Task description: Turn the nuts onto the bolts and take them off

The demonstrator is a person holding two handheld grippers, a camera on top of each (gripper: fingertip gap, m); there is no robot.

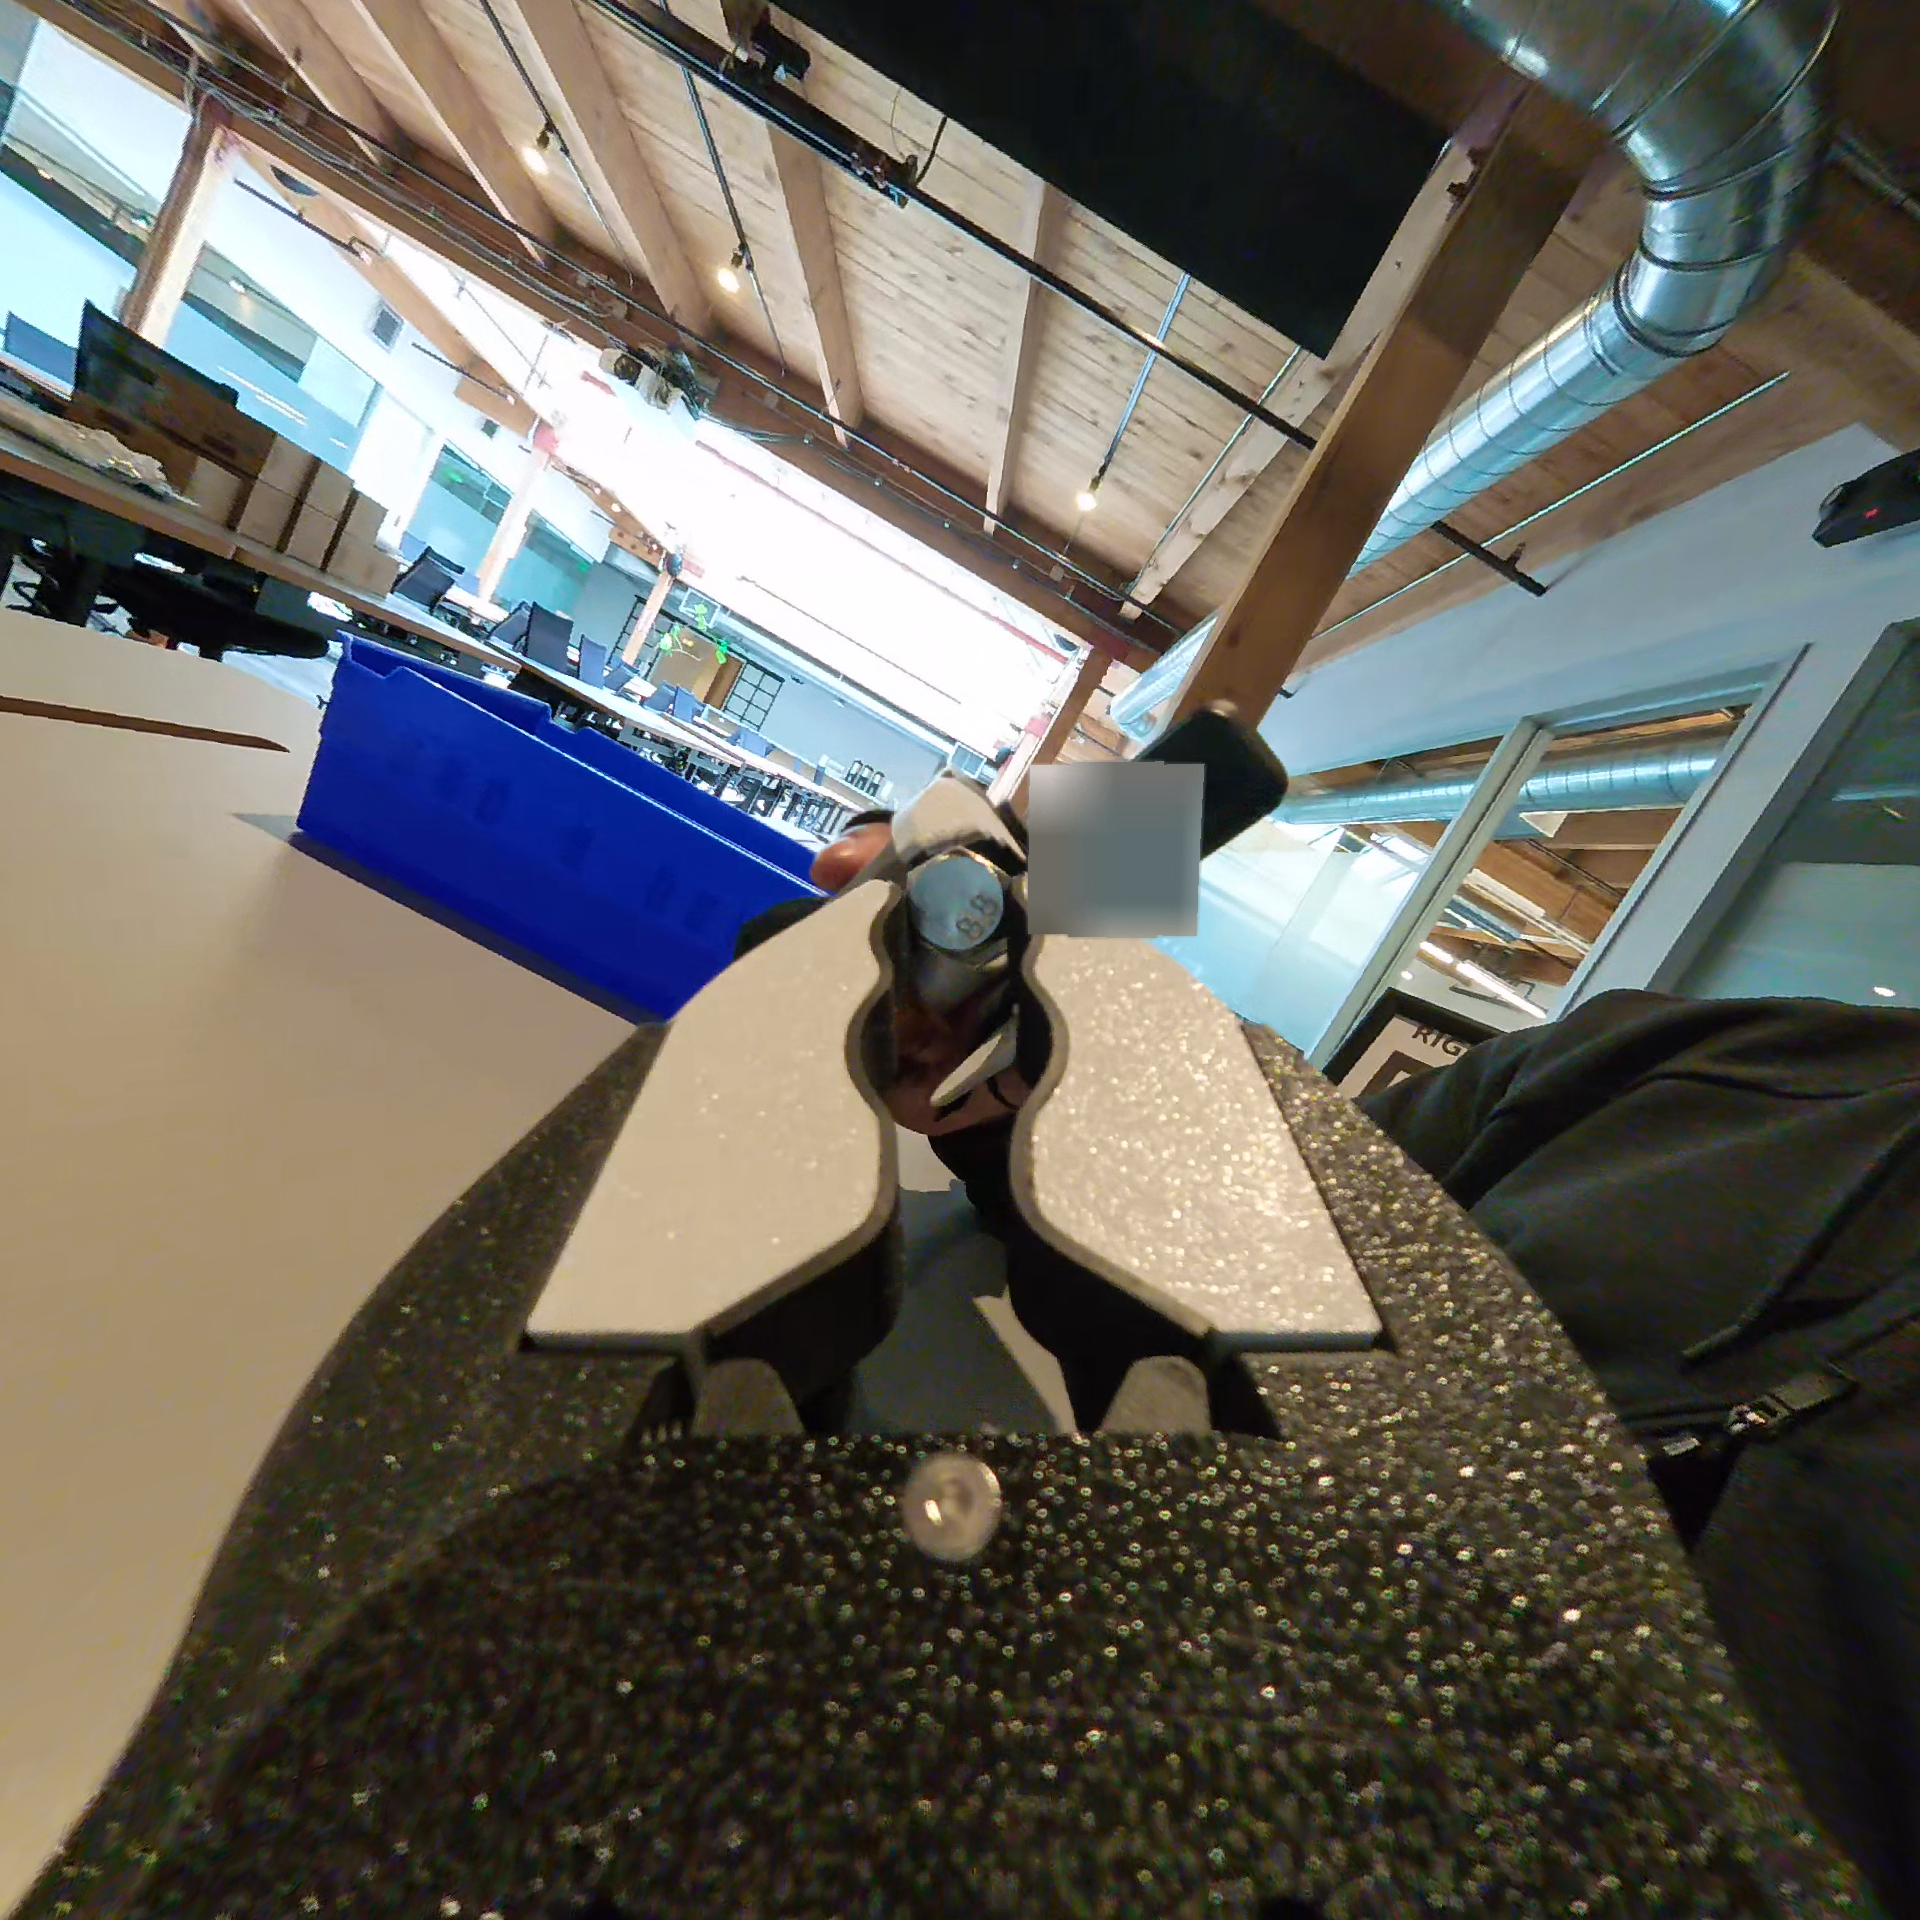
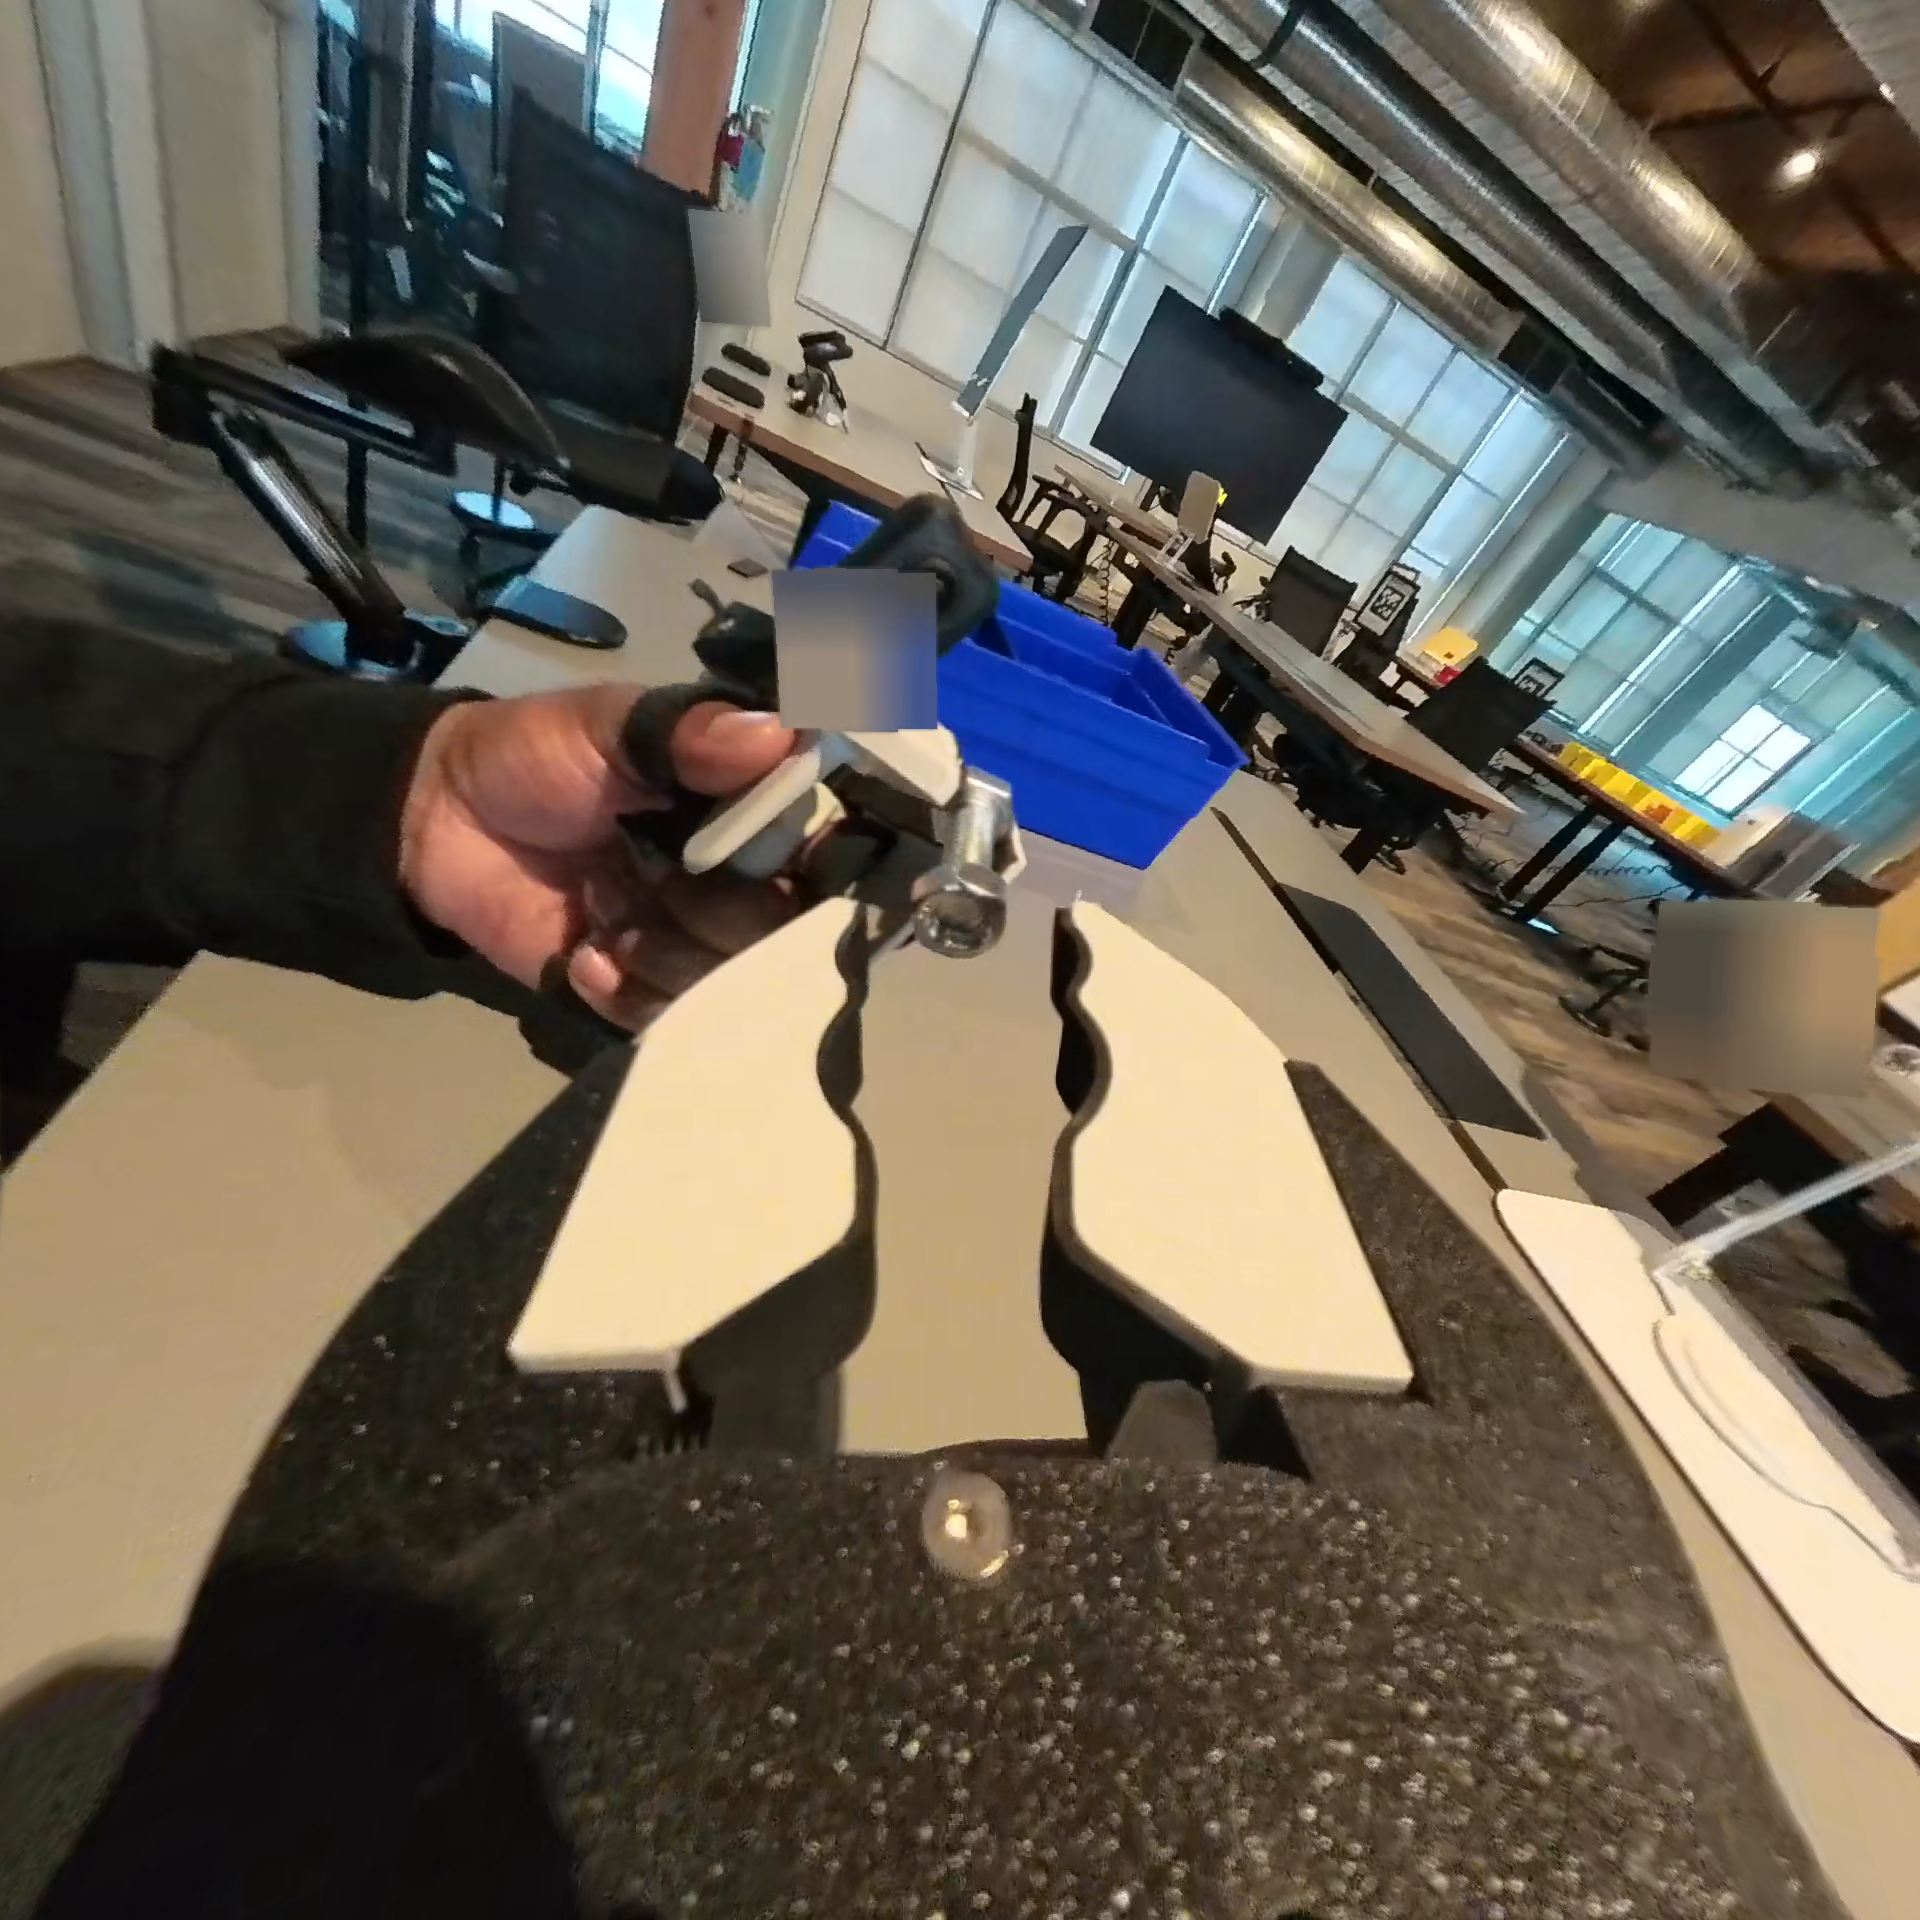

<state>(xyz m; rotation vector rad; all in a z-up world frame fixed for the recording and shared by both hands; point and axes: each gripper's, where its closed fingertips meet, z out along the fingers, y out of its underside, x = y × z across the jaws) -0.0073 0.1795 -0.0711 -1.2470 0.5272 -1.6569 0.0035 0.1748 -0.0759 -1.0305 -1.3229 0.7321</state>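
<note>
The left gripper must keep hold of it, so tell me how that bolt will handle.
The bolt looks like solid bright metal: probably stiff and heavy for its size. Its shiny surface may slip in the left gripper when twisted. Set on the table, the round shank would likely roll, though the hex head should check it.

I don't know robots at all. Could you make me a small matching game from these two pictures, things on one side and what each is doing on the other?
Things:
1. left gripper
2. right gripper
3. bolt
4. blue bin

States:
A. stands on the table
B. fingers apart, gripping nothing
C. shiny metal, held up in the air
D. shut on the bolt

Pairs: 1-D, 2-B, 3-C, 4-A
</note>
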